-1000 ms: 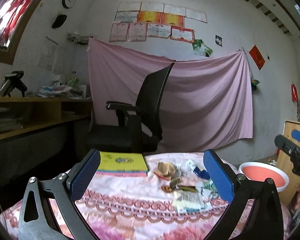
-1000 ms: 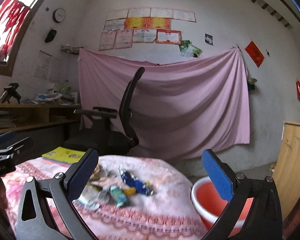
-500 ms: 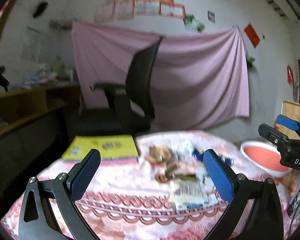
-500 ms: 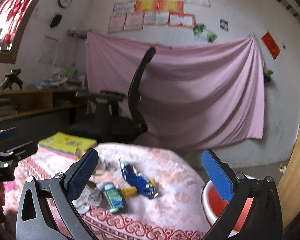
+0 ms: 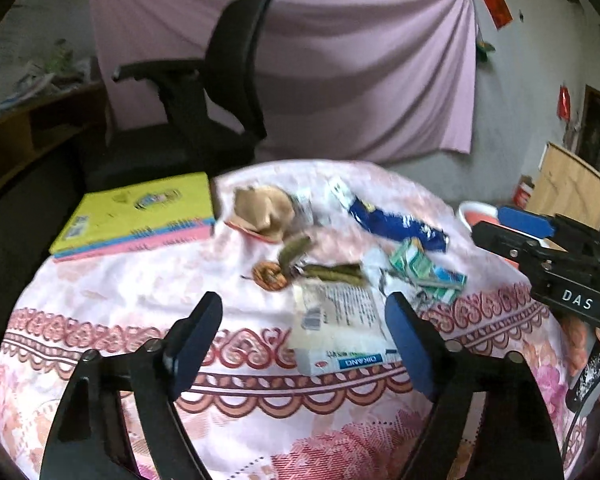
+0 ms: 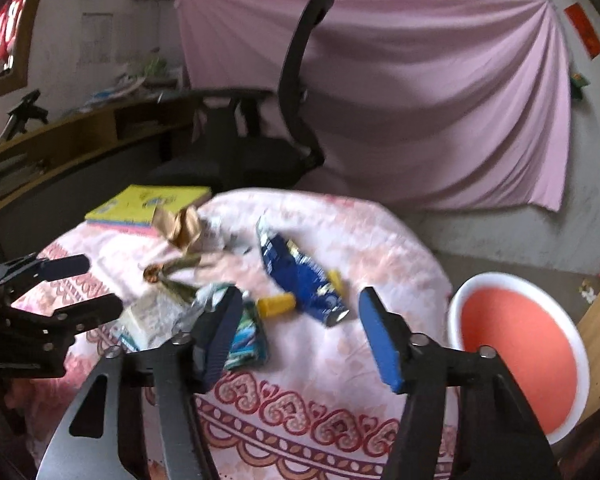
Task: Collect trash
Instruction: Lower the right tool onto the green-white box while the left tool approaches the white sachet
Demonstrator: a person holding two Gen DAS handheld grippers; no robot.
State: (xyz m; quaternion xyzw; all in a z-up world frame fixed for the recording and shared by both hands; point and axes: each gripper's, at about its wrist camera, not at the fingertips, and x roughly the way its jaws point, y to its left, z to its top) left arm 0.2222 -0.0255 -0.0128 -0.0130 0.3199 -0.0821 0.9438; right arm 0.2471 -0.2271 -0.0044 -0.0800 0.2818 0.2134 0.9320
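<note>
Trash lies in a loose heap on the round counter under a pink flowered cloth; the blue wrapper runs lengthwise from the far side toward the near right edge, a yellow cap just beside it; a white carton lies flat with its long side toward the camera. Left claw hangs spread above the carton, its jaws having just been narrowing, nothing pinched; right claw likewise half spread over the cloth, just narrowed, empty. Yellow book rests at the far left; black chair and pink sheet stand behind. Only the right view shows the red bin fully, beside the counter.
</note>
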